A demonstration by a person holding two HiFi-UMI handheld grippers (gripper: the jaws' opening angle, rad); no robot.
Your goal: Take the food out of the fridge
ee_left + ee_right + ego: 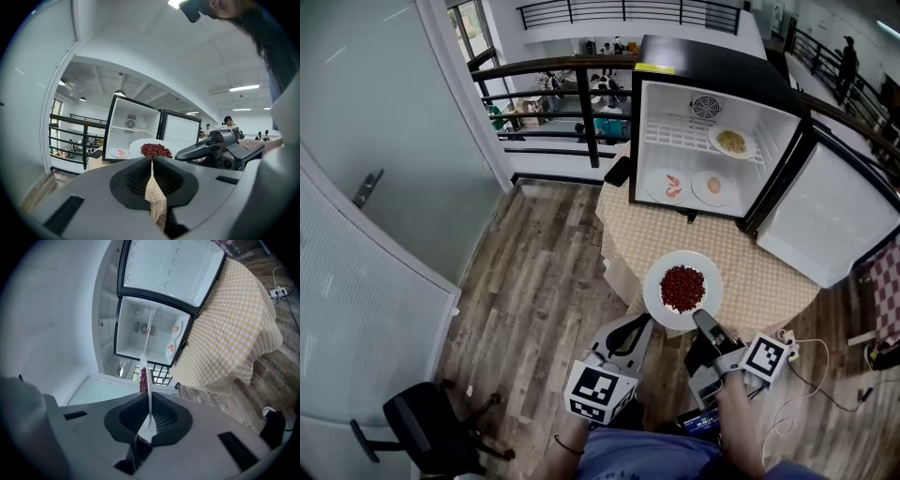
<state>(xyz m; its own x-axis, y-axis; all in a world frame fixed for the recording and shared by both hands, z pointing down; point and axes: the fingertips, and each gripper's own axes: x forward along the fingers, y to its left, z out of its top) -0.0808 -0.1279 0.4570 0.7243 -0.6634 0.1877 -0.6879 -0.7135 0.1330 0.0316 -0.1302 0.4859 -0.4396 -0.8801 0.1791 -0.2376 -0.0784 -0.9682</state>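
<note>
A white plate (pixel 682 289) heaped with red beans hangs over the near edge of the round table (pixel 750 272), which has a checkered cloth. My right gripper (pixel 705 323) is shut on the plate's near rim; in the right gripper view the plate (pixel 149 380) shows edge-on between the jaws. My left gripper (pixel 637 328) is just left of the plate, shut and holding nothing. At the table's far side the small fridge (pixel 712 112) stands open. It holds a noodle plate (pixel 732 142) on the shelf, and a shrimp plate (pixel 672 186) and another plate (pixel 713 187) below.
The fridge door (pixel 834 220) swings out to the right. A black railing (pixel 553 103) runs behind the table. A glass door fills the left side. A black chair (pixel 422 427) stands at lower left, and cables with a power strip (pixel 787 337) lie on the wooden floor at right.
</note>
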